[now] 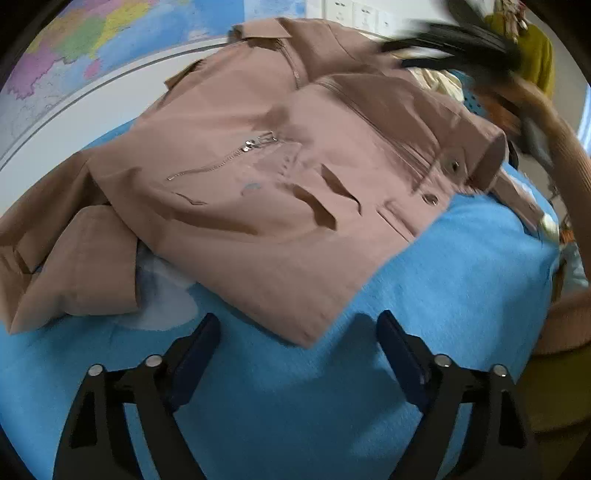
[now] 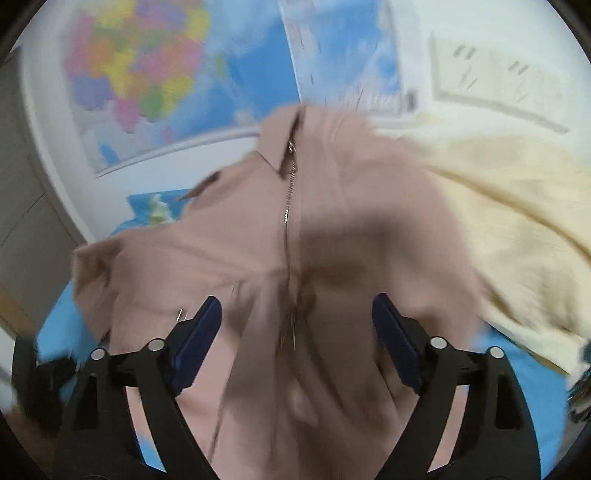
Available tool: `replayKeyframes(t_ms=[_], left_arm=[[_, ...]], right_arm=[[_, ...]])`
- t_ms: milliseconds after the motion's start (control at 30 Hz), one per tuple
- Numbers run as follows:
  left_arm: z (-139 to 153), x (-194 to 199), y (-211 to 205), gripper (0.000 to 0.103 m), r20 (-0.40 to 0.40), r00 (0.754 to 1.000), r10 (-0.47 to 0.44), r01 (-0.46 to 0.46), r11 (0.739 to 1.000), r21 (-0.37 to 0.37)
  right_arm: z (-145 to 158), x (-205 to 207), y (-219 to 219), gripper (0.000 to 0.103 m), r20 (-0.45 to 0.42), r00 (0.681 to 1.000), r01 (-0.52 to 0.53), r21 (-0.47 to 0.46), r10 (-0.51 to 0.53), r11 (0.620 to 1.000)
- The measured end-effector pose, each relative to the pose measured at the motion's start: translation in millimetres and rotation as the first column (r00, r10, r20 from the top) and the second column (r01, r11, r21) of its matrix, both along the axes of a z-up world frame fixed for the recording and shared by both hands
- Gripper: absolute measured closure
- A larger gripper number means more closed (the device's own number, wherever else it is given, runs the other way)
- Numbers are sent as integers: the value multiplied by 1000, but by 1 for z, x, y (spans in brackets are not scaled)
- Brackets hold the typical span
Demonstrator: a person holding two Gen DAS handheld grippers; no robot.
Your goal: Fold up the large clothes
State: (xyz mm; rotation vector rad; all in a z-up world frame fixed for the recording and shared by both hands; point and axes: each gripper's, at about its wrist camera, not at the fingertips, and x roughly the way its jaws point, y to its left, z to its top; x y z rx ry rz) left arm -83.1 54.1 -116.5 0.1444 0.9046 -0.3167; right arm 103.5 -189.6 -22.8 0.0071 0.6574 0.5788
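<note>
You are working over a counter that is lying under a bright blue cloth, and a large coloured map is hanging on the wall behind it, with a row of white wall sockets showing beside the map at the top of the left view. The dusty-pink jacket is lying across the far half of the counter, front side up, its collar pointing toward the wall, its zip running down the middle and a zipped chest pocket catching the light; one sleeve is lying bunched on the blue cloth at the jacket's left. A pale cream garment is lying just beside the jacket on its right, touching it, so it is crowding that edge. Your left tongs are hovering with both arms spread wide and nothing between them, just short of the jacket's near hem. Your right tongs are likewise standing wide apart and gripping nothing, directly over the jacket's zip. In the left view your right arm and tool are streaking across the upper right corner as a dark blur, covering that corner of the jacket. The whole right view is smeared, so you cannot tell whether those tongs are touching the fabric.
</note>
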Motion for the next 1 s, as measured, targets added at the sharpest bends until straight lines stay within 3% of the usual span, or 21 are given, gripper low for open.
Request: replayKeyframes(t_ms=[33,100,200,267,333,400,433,467,500,533,700,833,933,1000], left_arm=[[1,5,3,30,7,1000,26,-26,1000,-3],[3,11,11,36,10,998,64,-63,998,-19],[6,14,18,38,1,996,92,-91,994,-65],[8,18,24,38,-10,993,122,-122,987,-104],[8,20,27,33,-22,988,151,-152,978,-143],[9,27,30,37,-18,985,170,-170,971,-168],[10,29,33,58,-18,982,187,-187,964,-189],[11,30,35,74,-28,980,198,-199,958,-205],[14,33,42,96,-45,976,213,-217,945,-243],[20,34,49,99,-41,972,232,-235,935,-265],[90,0,83,100,91,957,277,-224,899,-377],[142,-40,101,100,123,955,270,-198,890,-411],[159,-67,95,100,151,959,241,-173,915,-365],[149,-74,84,99,136,970,204,-158,944,-291]], right_arm=[[-1,-22,-11,11,14,1000,-10,0,10,1000],[-13,-68,-33,10,19,999,-27,-8,27,1000],[-50,-117,-48,14,-52,999,-6,-53,4,999],[-77,-129,-46,41,-120,993,6,-82,-16,997],[-93,-124,-35,54,-147,988,22,-87,-35,996],[-105,-112,-28,56,-154,986,53,-53,-60,997],[-107,-106,-26,61,-151,985,77,-35,-81,996],[-107,-97,-28,74,-152,982,110,3,-108,994],[-106,-92,-29,85,-171,978,124,34,-116,992],[-103,-88,-33,97,-184,976,132,63,-119,989],[-41,-126,-53,98,-76,997,-6,191,21,982],[5,-175,-78,98,-2,994,-109,245,113,963],[17,-204,-85,98,24,983,-183,233,183,955],[2,-200,-76,98,-31,986,-159,143,165,977]])
